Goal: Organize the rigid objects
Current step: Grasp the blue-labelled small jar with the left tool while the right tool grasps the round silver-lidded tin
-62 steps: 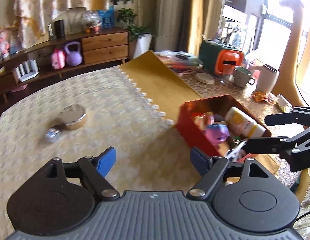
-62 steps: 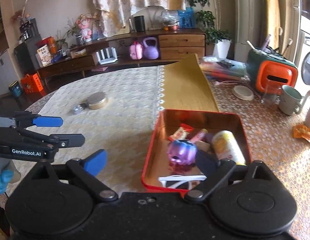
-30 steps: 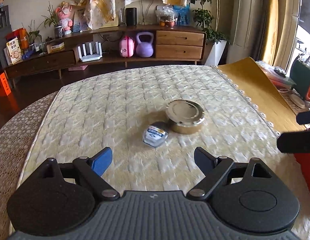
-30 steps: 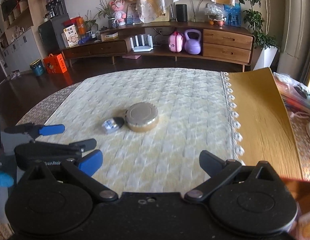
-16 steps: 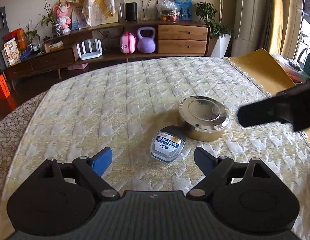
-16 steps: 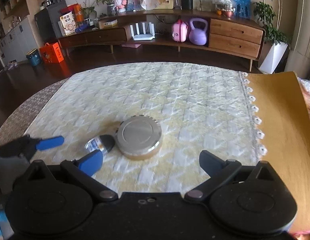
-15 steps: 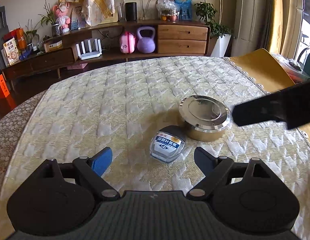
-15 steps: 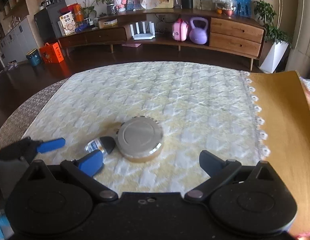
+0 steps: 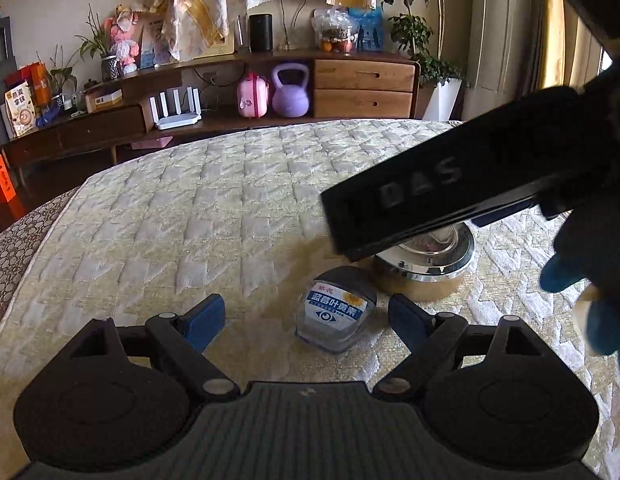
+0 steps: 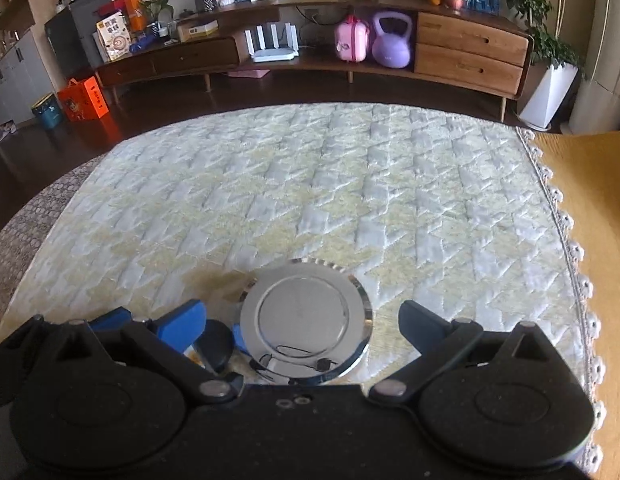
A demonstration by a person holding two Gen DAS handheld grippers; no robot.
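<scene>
Through the left wrist camera we are holding the left gripper (image 9: 305,316) wide open and empty, its blue-padded fingers (image 9: 203,318) spread over the quilted cream tablecloth (image 9: 181,220) with its raised zigzag weave. A small clear bottle (image 9: 336,314) with a dark cap and a blue-and-white label is lying on its side between the fingertips, nearer the right one, touching neither. Just beyond it, ahead and to the right, a round metal tin (image 9: 424,266) with a shiny lid and a dull gold wall is sitting, almost touching the bottle. The matte black body of the right gripper (image 9: 450,188) is crossing above the tin.

Through the right wrist camera we are keeping the right gripper (image 10: 301,320) wide open and empty, with the tin's mirror-bright circular lid (image 10: 303,322) lying between and below its fingers. The bottle's dark cap (image 10: 215,346) is peeking out just behind the left finger.
</scene>
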